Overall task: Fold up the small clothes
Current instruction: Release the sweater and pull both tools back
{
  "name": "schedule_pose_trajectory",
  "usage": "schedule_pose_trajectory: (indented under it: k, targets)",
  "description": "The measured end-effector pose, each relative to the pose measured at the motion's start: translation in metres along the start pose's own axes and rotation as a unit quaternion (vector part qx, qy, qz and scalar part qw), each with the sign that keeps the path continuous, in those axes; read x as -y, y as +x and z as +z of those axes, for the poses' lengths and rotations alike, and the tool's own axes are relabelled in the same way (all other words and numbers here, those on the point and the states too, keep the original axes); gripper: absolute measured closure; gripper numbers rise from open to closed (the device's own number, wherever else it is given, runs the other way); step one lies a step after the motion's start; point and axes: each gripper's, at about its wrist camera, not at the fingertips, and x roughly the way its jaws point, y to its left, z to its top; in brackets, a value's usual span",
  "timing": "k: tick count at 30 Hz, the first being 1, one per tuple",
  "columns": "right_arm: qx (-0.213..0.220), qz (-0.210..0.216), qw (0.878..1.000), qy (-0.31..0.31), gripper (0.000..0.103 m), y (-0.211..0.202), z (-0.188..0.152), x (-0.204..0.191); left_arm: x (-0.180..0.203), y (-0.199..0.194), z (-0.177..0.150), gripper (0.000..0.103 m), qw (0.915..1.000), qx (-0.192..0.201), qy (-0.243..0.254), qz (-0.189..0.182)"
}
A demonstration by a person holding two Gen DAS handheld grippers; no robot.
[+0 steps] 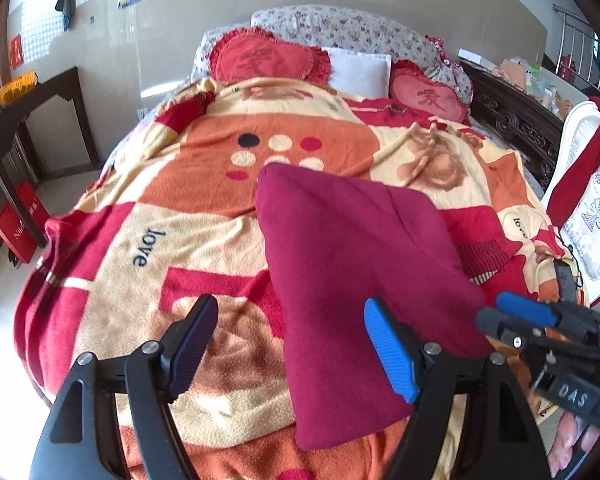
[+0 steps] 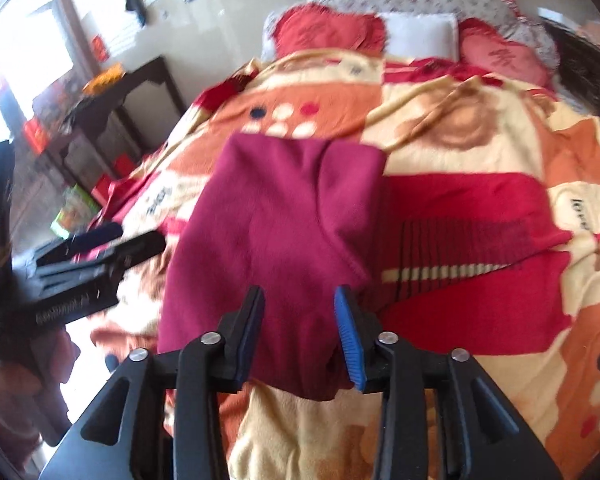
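Note:
A folded maroon garment (image 1: 352,256) lies flat on the patterned orange, red and cream blanket (image 1: 204,184) that covers the bed. My left gripper (image 1: 292,344) hangs above the garment's near left edge, jaws wide open and nothing pinched. The garment's near corner passes behind its blue right pad (image 1: 388,352). In the right wrist view the garment (image 2: 276,216) fills the middle. My right gripper (image 2: 300,336) stands over its near end, jaws narrowly open, pads clear of the cloth. The right gripper (image 1: 492,310) also shows at the garment's right edge, and the left gripper (image 2: 120,240) shows left of it.
Two red heart cushions (image 1: 268,60) and a white pillow (image 1: 358,70) lie at the head of the bed. A dark wooden table (image 1: 40,120) and red bags (image 1: 20,228) stand left. A white chair (image 1: 588,216) with a red cloth stands on the right. A hand (image 1: 572,440) shows bottom right.

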Motion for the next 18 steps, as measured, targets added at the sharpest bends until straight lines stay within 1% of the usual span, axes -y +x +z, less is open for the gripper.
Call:
schedule_pose_trajectory:
  k: [1,5,7,12,18]
  targets:
    - [0.003,-0.005,1.000,0.002,0.079,0.001,0.003,-0.005,0.001,-0.004,0.000,0.024,1.0000,0.004,0.001,0.001]
    - [0.017,-0.030,0.999,0.002,0.076,-0.008,0.010,-0.009,0.003,-0.021,0.001,0.024,0.9996,0.025,0.007,0.006]
    - [0.027,-0.037,0.999,0.001,0.070,-0.013,0.011,-0.012,0.003,-0.028,0.001,0.024,0.9994,0.033,0.006,0.008]
    - [0.046,-0.043,0.998,-0.005,0.064,-0.023,0.017,-0.022,0.002,-0.044,0.002,0.024,0.9987,0.049,0.003,0.010]
    - [0.057,-0.038,0.998,-0.007,0.064,-0.030,0.020,-0.027,0.003,-0.058,0.002,0.023,0.9977,0.066,0.003,0.012]
